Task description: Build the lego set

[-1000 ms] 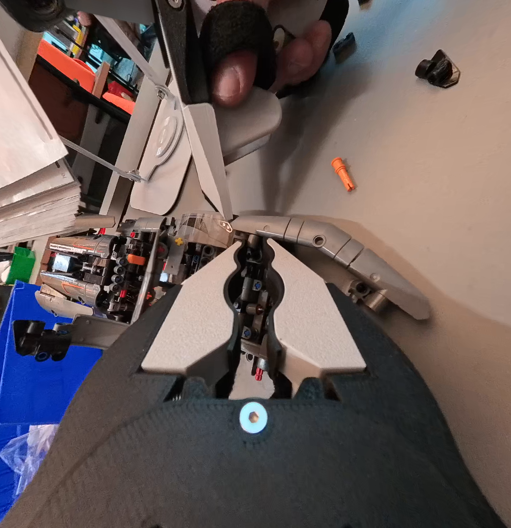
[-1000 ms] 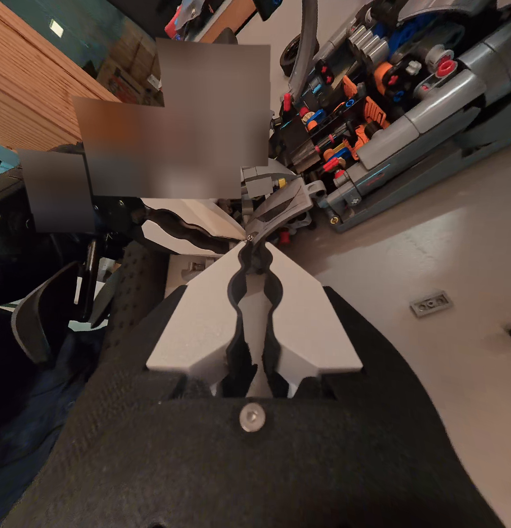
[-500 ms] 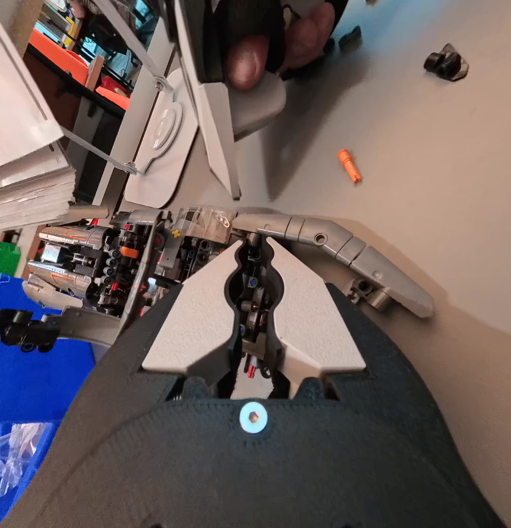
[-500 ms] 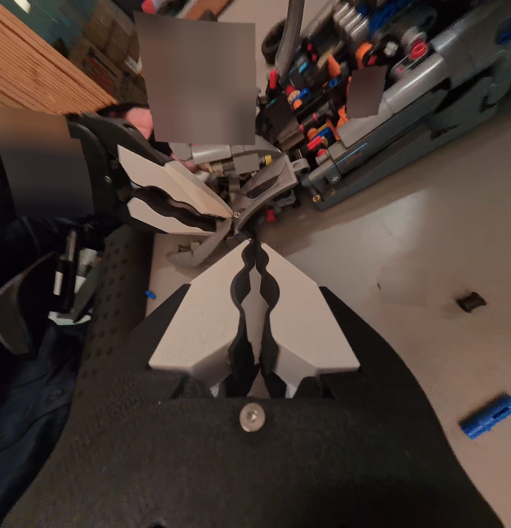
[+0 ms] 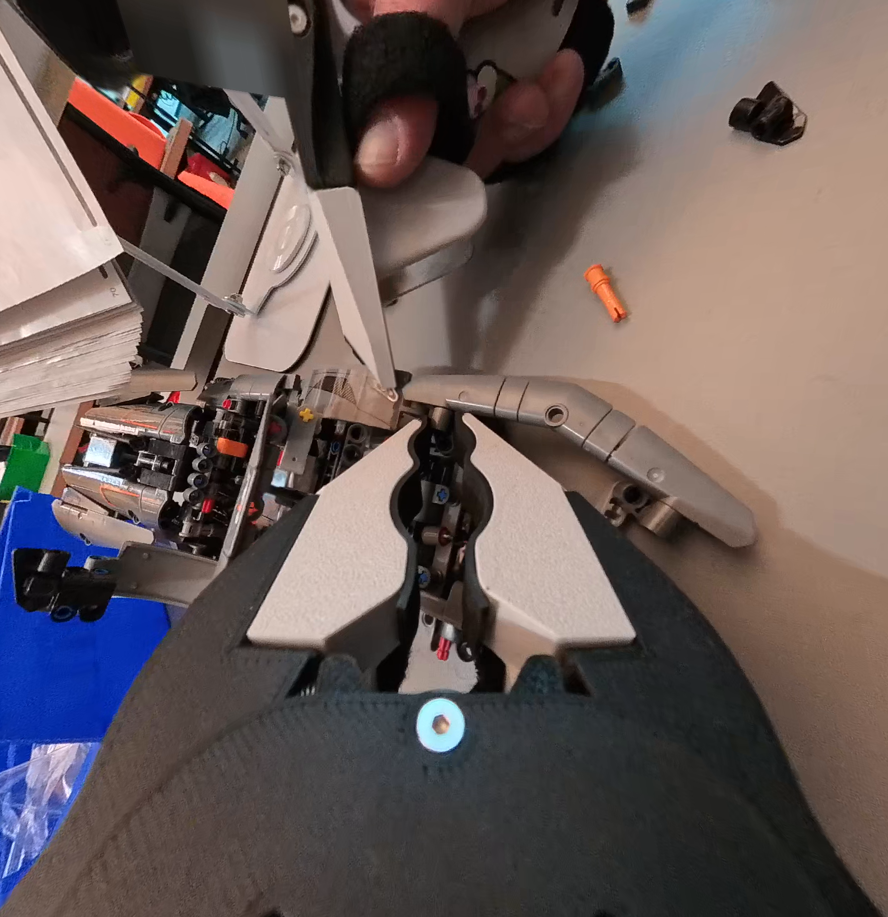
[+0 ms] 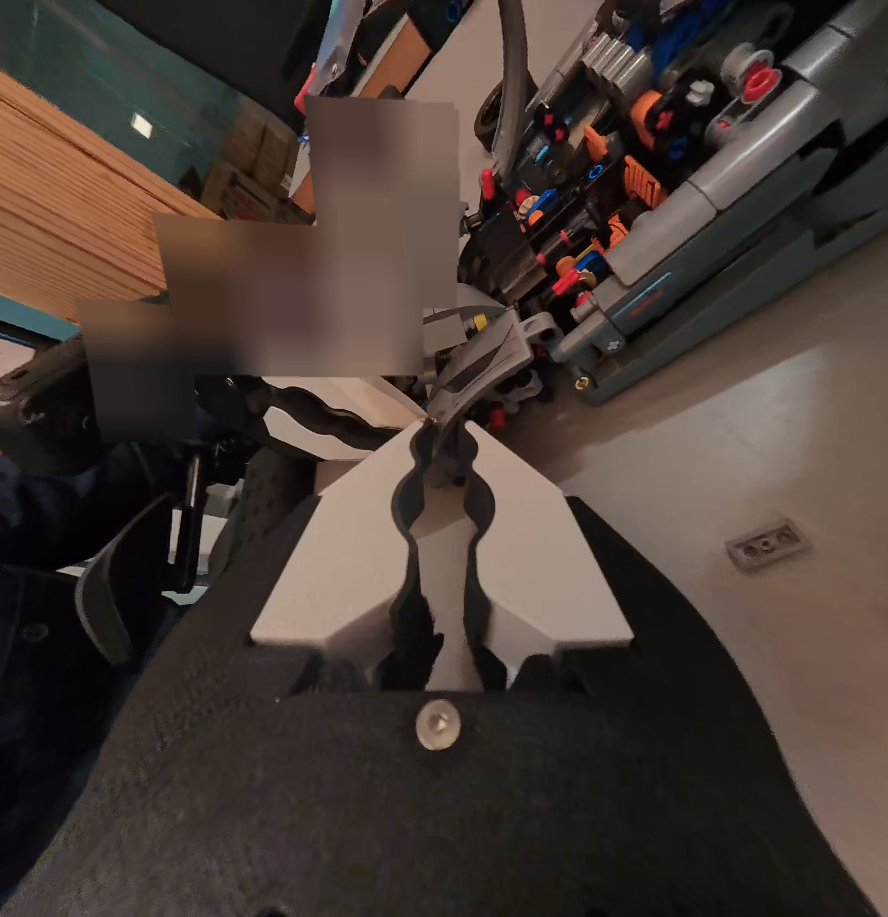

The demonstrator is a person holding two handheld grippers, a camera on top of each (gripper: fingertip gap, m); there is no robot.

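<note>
The left gripper [image 5: 441, 436] is closed on the grey lego sub-assembly [image 5: 576, 422], whose dark inner beams and pins run down the narrow gap between the two pale fingers [image 5: 347, 541] at the centre of the left wrist view; the curved grey panel of that piece arcs out to the right of the fingertips and rests on the beige table [image 5: 729, 248], while its denser part with silver cylinders sticks out to the left, over a blue bin [image 5: 59, 670]. From the top of that view the right gripper [image 5: 389, 392] comes down with a person's hand [image 5: 407, 124] on it, its pointed tip touching the top edge of the sub-assembly just above the left gripper's fingertips. In the right wrist view the right gripper's jaws stand narrow, with the thin dark edge of a grey panel piece [image 6: 481, 367] pinched right at the tips in the middle of the frame. An orange pin [image 5: 605, 293] and a black part [image 5: 764, 116] lie apart at upper right of the left wrist view. A large grey lego car body [image 6: 729, 198] fills the upper right of the right wrist view, and a flat grey plate [image 6: 767, 546] lies alone at right
</note>
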